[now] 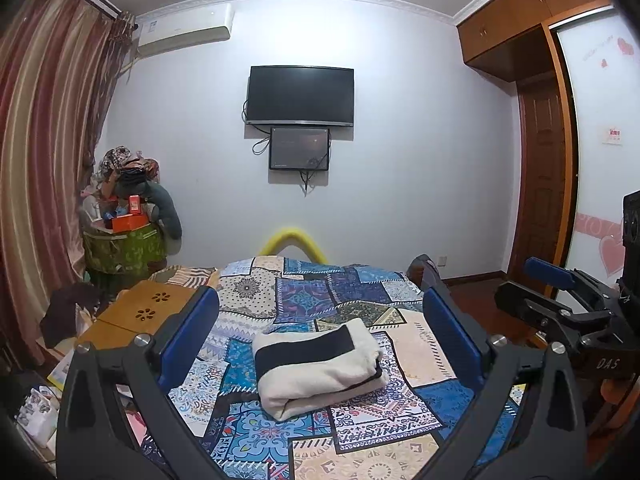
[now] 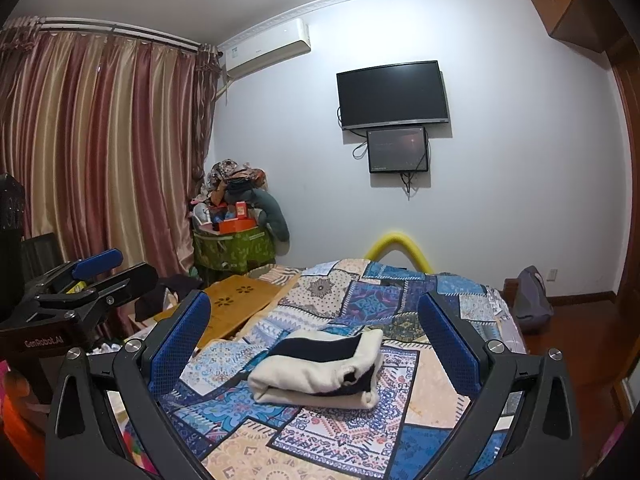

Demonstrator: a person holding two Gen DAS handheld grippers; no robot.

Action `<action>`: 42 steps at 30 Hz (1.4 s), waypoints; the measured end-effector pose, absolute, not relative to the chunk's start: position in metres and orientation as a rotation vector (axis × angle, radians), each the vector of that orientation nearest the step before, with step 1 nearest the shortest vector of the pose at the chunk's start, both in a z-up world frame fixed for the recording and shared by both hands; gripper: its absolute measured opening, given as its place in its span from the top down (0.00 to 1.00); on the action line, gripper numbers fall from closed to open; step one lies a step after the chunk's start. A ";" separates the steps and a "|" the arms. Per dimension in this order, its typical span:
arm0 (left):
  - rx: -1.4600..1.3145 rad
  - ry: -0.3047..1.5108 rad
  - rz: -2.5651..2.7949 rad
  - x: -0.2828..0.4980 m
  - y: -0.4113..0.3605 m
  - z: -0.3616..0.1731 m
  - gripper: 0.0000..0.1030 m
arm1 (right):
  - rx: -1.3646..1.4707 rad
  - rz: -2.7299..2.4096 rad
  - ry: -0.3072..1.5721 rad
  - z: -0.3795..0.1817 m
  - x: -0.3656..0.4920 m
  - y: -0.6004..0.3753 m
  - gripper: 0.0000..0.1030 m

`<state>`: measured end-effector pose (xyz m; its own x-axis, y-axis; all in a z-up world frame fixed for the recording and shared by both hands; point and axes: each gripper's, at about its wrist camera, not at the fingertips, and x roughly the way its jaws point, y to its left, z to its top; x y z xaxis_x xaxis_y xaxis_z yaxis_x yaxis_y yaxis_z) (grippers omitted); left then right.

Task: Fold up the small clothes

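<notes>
The left gripper (image 1: 320, 340) has its jaws spread wide, holding nothing, its blue-padded fingers (image 1: 188, 332) raised above the bed. The right gripper (image 2: 314, 344) is the same: jaws spread, empty, poised above the bed. Between and beyond both sets of jaws lies a folded cream and black fleece garment (image 1: 320, 364), resting as a thick bundle on the blue and beige patchwork bedspread (image 1: 312, 292), touching neither gripper. To the left, a light wooden board with flower cut-outs (image 1: 148, 308) sits at the bed's edge. On the far white wall hang a black television (image 1: 300, 95) and a smaller dark screen (image 1: 299, 149) below it. Striped red and gold curtains (image 2: 92, 144) cover the left side.
</notes>
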<state>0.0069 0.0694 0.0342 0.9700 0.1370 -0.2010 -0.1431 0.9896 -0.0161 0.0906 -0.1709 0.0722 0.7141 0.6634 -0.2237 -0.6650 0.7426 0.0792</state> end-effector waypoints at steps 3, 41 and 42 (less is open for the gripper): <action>-0.026 0.201 0.138 0.008 0.068 0.033 0.00 | -0.006 0.736 0.249 0.073 0.090 -0.172 0.00; -0.023 0.211 0.094 0.009 0.057 0.038 0.00 | 0.000 0.715 0.247 0.078 0.084 -0.180 0.00; -0.023 0.209 0.095 0.009 0.057 0.038 0.00 | 0.000 0.716 0.247 0.078 0.083 -0.180 0.00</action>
